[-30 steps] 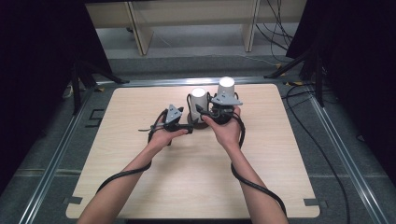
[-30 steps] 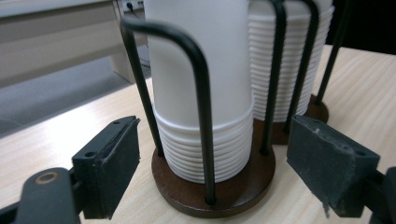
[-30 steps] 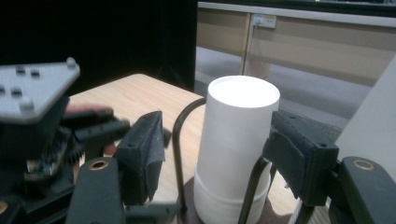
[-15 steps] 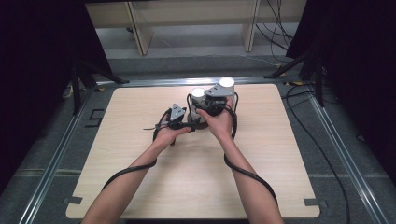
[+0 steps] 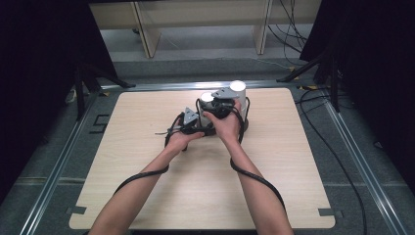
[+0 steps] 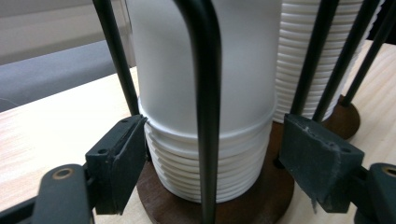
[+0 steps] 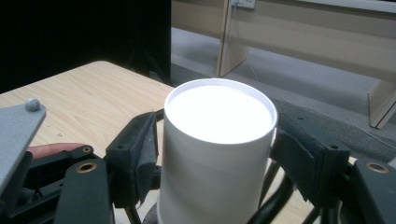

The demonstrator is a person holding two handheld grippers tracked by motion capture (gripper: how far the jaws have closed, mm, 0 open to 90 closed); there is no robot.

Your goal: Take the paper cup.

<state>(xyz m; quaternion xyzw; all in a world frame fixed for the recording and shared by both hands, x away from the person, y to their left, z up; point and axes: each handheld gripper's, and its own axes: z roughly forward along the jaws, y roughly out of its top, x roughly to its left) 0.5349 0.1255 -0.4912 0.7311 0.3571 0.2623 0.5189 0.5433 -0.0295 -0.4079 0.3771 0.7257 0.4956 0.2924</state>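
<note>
Two stacks of upturned white cups stand in a black wire rack (image 6: 205, 93) on a brown round base (image 6: 261, 196). My left gripper (image 6: 212, 130) (image 5: 192, 122) is open low around the nearer stack (image 6: 177, 70). Its left pad touches the cup rims and its right pad stands a little off them. The second stack (image 6: 299, 70) (image 5: 237, 87) rises behind. My right gripper (image 7: 217, 130) (image 5: 220, 105) is at the top of the nearer stack, with a pad against each side of the top cup (image 7: 217, 116).
The rack stands at the far middle of the wooden table (image 5: 147, 196). The left gripper's grey plate (image 7: 14, 126) and a fingertip (image 7: 51, 150) lie just left of my right jaws. Wooden furniture legs (image 5: 147, 34) and cables (image 5: 293, 29) are on the floor beyond the table.
My right gripper has moved forward and left onto the top of the nearer stack, and its jaws now hug the top cup. The left gripper has edged in toward the rack's foot.
</note>
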